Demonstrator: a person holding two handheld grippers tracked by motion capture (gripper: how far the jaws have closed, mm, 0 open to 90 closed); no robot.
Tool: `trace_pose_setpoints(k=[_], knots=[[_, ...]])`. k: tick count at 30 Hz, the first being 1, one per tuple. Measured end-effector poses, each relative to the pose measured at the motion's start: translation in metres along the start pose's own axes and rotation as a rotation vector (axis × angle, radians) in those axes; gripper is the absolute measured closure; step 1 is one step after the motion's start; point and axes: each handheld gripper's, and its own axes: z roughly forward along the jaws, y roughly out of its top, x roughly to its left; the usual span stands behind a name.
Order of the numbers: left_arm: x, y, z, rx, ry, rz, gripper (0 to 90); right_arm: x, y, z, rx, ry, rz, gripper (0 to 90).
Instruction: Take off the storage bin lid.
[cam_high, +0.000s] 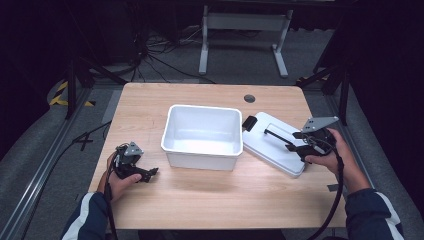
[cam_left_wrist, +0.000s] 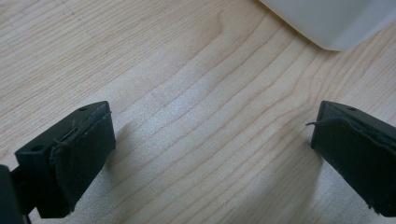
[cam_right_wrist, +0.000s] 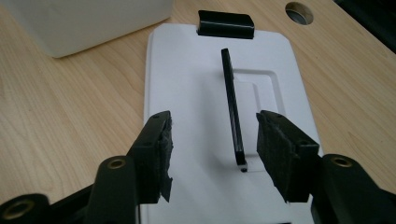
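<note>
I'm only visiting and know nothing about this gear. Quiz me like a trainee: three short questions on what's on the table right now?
1. True or false: the white tub has something in it.
2. Which gripper has the lid's black handle between its jaws: left or right?
3. The lid lies: A) on the tub, B) flat on the table beside it, C) on the floor.

Key: 1 false; 2 the right gripper, jaws open; 3 B.
</note>
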Motion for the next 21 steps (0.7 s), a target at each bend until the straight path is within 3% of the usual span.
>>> trace_pose_setpoints(k=[4, 21], knots=[[0.000, 0.000, 0.000, 0.000, 0.000, 0.000, 0.2, 0.004, -0.004, -0.005, -0.005, 0.006, 0.003, 40.2], [0.000, 0.000, 0.000, 0.003, 0.001, -0.001, 0.2, 0.020, -0.027, -0.024, -0.031, -0.054, 0.006, 30.0]])
